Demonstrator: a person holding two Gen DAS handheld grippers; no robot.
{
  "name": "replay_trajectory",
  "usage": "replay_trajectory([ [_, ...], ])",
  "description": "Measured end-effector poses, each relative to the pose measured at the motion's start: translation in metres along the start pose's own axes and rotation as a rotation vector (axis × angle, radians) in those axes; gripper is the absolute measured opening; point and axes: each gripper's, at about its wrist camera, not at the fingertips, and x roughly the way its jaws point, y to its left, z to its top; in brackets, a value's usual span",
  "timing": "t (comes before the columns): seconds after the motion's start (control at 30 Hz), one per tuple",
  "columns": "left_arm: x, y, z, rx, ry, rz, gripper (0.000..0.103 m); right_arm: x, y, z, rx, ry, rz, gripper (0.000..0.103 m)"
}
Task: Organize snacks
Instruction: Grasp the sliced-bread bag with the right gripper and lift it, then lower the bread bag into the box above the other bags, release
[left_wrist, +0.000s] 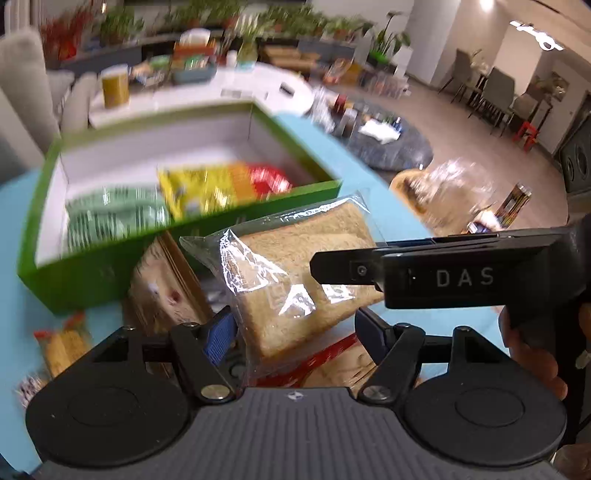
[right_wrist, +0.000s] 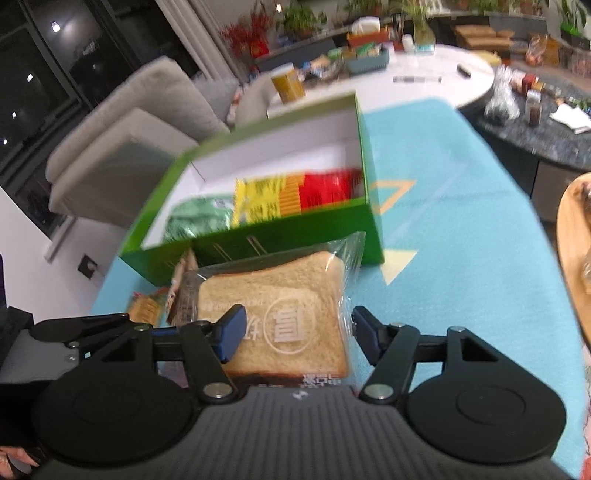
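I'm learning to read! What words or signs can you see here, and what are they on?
"DAS": white letters on the right tongs' black body.
A round white stamp with a Chinese character on the bread packet: upside down, can't read it.
Snack bags in the green box: printing too blurred.

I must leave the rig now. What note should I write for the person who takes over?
Left hand-held gripper: jaws half open around the bread packet; firm grip unclear.
Right hand-held gripper: jaws around the same packet; grip also unclear.
Done: green packet, yellow packet and red packet lie in the green box.
Left: the bread packet, then the brown packet and orange packet still outside in front of the box.
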Motion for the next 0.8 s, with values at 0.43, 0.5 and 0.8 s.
replay_trajectory([
  [0.43,-0.06,-0.011,0.033,0.096,-0.206,0.086,0.067,-0.048,0.028,0.031,-0.027,-0.168,0.062,0.064],
  [0.5,-0.063,-0.009,0.041,0.106,-0.224,0.123,0.067,-0.045,0.034,0.039,-0.042,-0.175,0.076,0.064],
  [0.8,-0.057,0.011,0.074,0.068,-0.248,0.164,0.066,-0.027,0.044,0.073,-0.066,-0.182,0.085,0.064],
])
